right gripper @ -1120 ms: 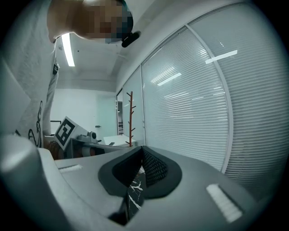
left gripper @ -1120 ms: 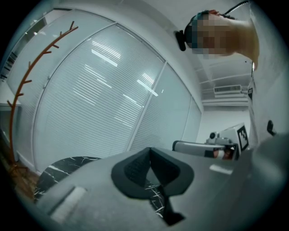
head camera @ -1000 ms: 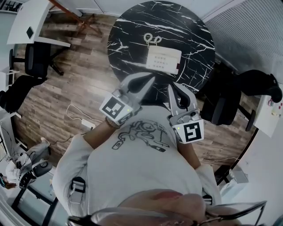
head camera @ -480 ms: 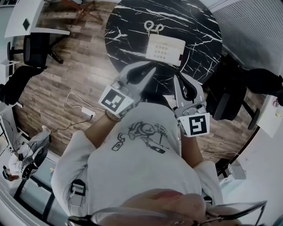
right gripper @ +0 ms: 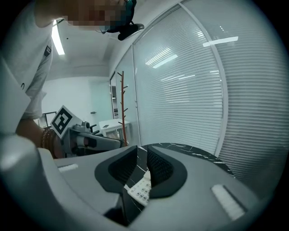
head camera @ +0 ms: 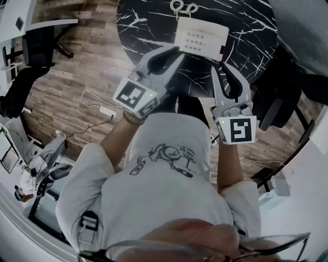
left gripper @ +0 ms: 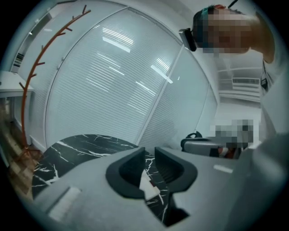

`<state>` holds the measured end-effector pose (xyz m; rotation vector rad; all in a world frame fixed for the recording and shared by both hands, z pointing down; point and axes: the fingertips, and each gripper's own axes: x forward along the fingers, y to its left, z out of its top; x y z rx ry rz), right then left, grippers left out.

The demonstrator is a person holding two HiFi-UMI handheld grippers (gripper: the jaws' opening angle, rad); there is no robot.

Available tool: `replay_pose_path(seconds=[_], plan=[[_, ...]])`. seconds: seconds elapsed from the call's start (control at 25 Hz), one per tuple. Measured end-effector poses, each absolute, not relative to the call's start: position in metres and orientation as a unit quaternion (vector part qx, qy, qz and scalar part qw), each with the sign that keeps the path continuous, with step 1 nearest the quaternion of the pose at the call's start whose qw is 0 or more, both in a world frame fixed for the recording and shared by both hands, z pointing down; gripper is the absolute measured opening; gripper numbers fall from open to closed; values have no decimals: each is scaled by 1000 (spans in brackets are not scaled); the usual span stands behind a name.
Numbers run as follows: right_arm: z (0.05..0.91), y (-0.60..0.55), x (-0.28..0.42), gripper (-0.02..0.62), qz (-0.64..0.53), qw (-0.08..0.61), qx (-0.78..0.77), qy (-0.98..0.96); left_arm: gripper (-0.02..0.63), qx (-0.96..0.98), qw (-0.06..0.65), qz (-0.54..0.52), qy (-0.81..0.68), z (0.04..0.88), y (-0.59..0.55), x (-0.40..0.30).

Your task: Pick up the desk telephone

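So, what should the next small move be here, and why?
Probably widen both and ease forward to flank the desk telephone. The left gripper and right gripper have just been opening, jaws a narrow slit with nothing between them, and neither grips it yet.

You're standing in an office. The round black marble worktop (head camera: 143, 30) carries a white desk telephone (head camera: 201, 39). Left of it, a black swivel chair (head camera: 38, 46) sits by a white desk (head camera: 46, 10) on a wood-plank floor (head camera: 87, 66). Behind the worktop run glass partitions with slatted blinds (left gripper: 104, 85), and a coat stand (left gripper: 31, 85) rises at its left edge.
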<state>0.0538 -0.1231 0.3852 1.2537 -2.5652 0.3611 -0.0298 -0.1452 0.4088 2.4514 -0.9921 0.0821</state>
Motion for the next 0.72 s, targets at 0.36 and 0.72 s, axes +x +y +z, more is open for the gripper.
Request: replay_pose_path(seconds=[0.36,0.72], plan=[[483,-165,65,89,155,170,443,-866,83,890,270,66,-361,512,-181,-38],[577,-184,79,141,180,207,455,-847,159,871,300,97,-376,612,-204,-43]])
